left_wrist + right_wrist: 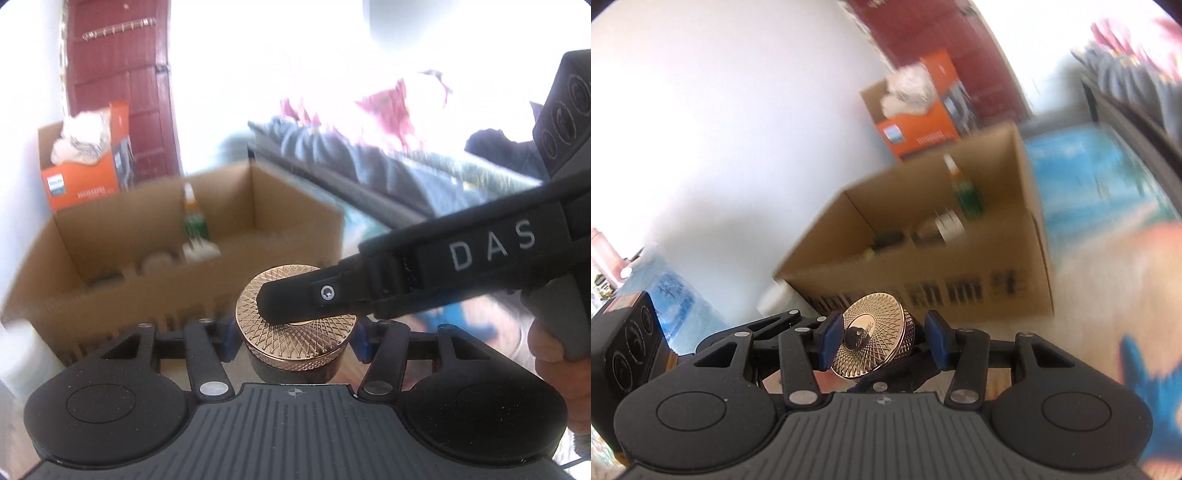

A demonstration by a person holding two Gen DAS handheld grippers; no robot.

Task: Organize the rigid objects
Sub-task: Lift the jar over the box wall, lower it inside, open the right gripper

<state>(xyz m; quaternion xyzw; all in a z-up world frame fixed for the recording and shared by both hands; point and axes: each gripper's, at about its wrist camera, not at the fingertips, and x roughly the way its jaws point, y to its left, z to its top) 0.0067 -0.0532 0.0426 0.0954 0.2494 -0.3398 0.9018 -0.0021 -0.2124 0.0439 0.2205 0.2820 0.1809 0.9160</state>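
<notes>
Round knurled gold-lidded jar pinched by both grippers.

We see left claw gripping dark jar under its gold lid | right claw lies across lid top | cardboard box behind, green bottle inside

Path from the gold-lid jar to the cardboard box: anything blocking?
Nothing visible blocks it. The jar, held between both tools, sits in front of the cardboard box, whose top is open. A green bottle and small containers already occupy the far side inside.
</notes>
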